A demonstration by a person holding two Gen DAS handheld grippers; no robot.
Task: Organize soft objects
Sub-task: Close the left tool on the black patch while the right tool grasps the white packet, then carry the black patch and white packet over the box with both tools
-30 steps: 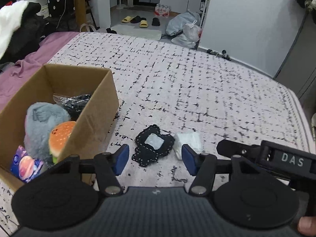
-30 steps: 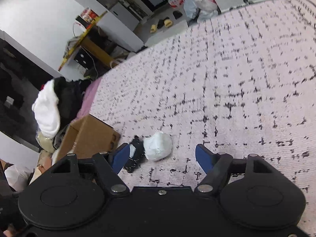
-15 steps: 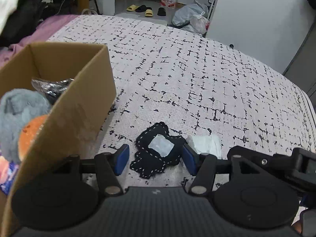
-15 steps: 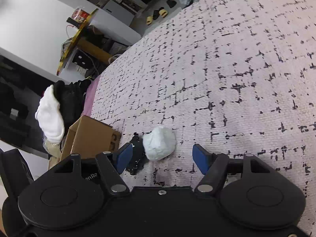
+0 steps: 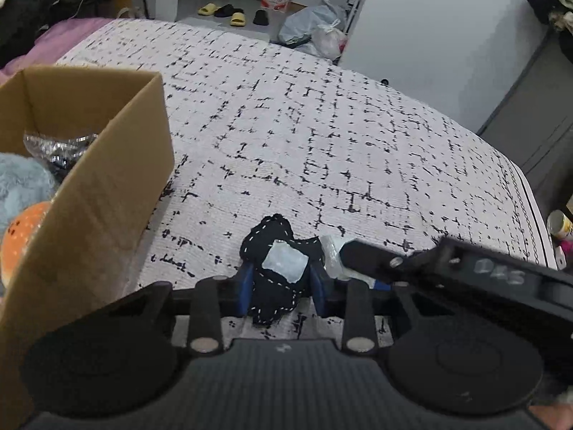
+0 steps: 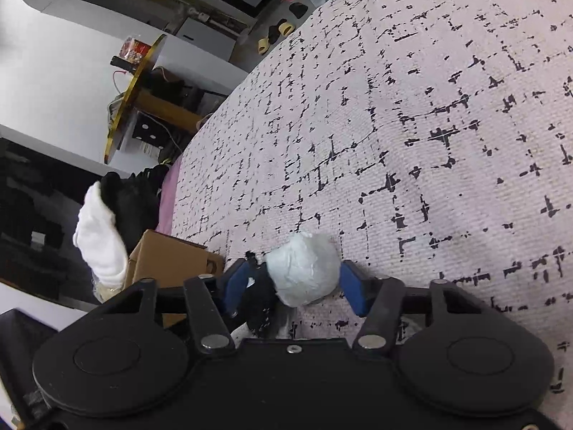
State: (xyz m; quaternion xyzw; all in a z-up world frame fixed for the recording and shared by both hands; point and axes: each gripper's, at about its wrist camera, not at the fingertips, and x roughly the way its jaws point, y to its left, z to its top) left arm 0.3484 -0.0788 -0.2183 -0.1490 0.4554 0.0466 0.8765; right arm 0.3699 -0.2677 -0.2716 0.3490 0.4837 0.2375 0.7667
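Left wrist view: beside the cardboard box [image 5: 107,186], left gripper [image 5: 281,288] fingers are closing around the black pouch [image 5: 277,279] — right gripper [image 6: 295,288] closing around the white bundle [image 6: 304,268]. Squeeze gently, lift straight — then box both.

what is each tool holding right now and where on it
Left tool is closing on the black pouch, across its lower middle. Right tool is closing around the white wrapped ball; contact cannot be told.
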